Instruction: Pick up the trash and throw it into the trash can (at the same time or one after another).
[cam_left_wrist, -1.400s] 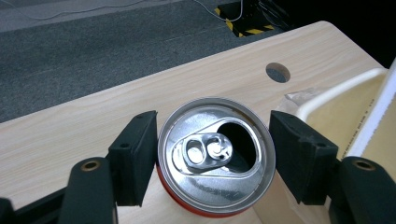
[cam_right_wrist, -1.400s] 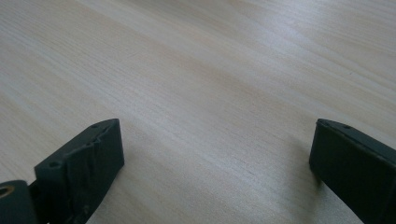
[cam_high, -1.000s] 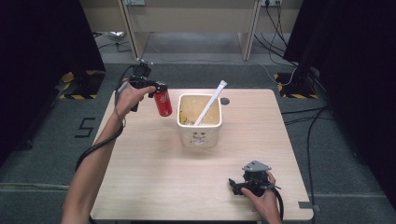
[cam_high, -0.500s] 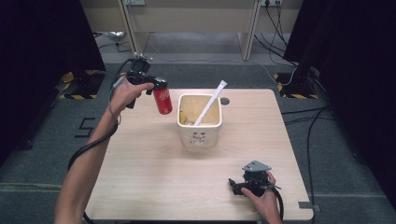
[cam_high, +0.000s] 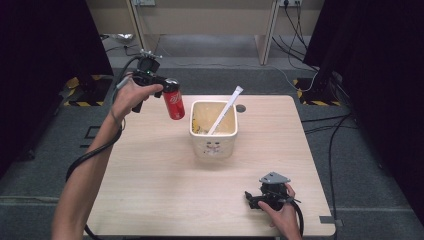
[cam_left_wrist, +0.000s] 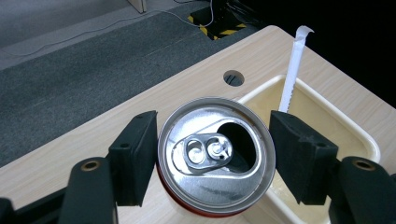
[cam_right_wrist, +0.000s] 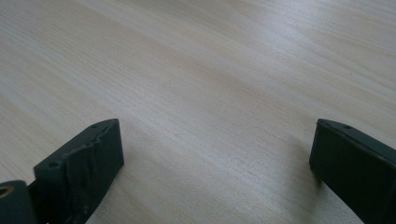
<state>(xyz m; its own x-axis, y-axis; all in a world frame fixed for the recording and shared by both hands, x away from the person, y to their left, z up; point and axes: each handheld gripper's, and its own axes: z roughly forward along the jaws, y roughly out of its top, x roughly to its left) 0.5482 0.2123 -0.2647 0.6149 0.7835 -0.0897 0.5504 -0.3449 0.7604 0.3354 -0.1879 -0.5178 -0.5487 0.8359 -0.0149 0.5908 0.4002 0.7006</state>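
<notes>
In the high view the left claw (cam_high: 167, 93) pinches an opened red soda can (cam_high: 173, 101) aloft, tilted beside the cream tub (cam_high: 214, 144), its contents seemingly unpoured; the left claw view confirms the grip; the right claw (cam_right_wrist: 217, 158) rests spread on the tabletop (cam_right_wrist: 210, 70).
</notes>
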